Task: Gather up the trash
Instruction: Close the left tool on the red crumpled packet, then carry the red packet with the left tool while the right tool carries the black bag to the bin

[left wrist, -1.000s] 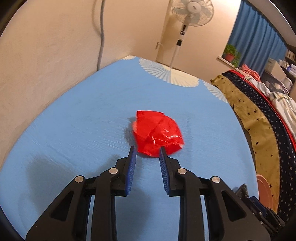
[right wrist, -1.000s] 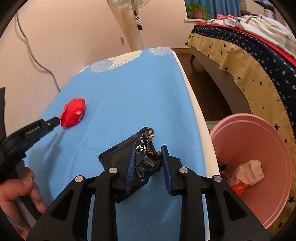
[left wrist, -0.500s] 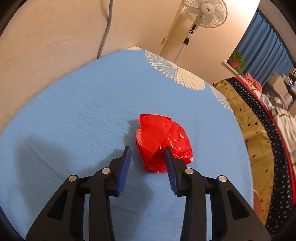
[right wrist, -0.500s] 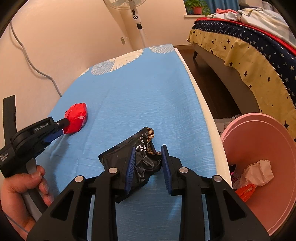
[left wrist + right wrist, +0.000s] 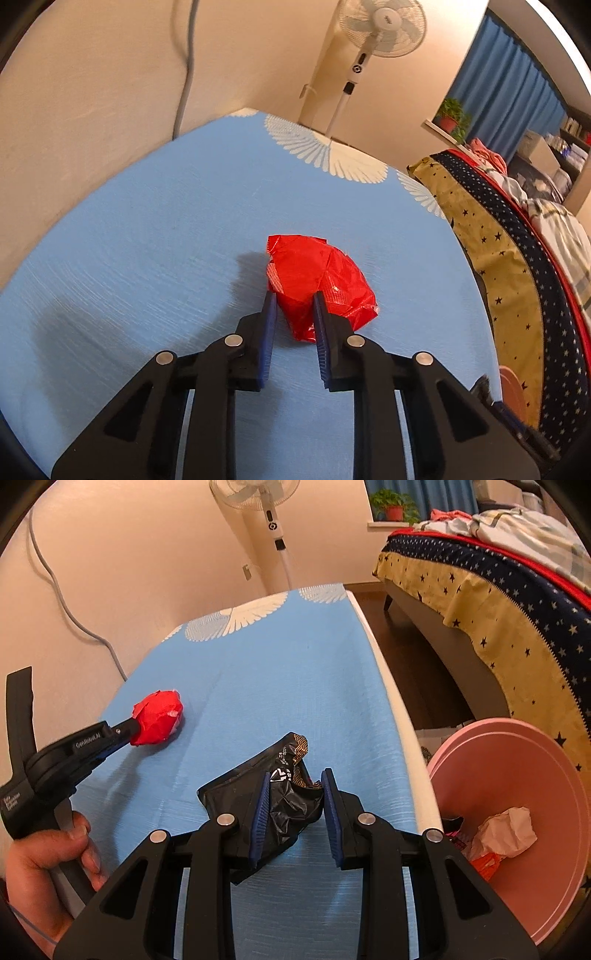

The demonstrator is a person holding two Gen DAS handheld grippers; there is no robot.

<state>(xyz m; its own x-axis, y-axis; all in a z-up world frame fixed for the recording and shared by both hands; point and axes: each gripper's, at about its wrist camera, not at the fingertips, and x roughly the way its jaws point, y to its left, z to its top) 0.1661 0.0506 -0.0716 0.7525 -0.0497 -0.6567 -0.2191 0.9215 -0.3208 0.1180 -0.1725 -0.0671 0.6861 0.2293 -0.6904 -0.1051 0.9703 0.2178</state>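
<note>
Currently two trash pieces on the blue table (image 5: 295, 686): one red wrapper (image 5: 317, 280), left gripper (image 5: 291, 314) jaws closing on it, and one black wrapper (image 5: 280, 794) pinched by the right gripper (image 5: 293, 794). One pink bin (image 5: 517, 775) beside the table holds one crumpled white paper (image 5: 506, 830).

From my seat, the only clear lettering is on the left gripper (image 5: 137, 734) as the right wrist camera sees it: white print reading "GenRobot.AI" runs along its black finger arm, just behind the red wrapper it pinches. Lower on the same gripper's body, nearer the hand (image 5: 48, 864), sits a small white label (two or three short lines) too small for me to read. The black snack bag (image 5: 284, 797) carries white marks and tiny print I can't make out.
</note>
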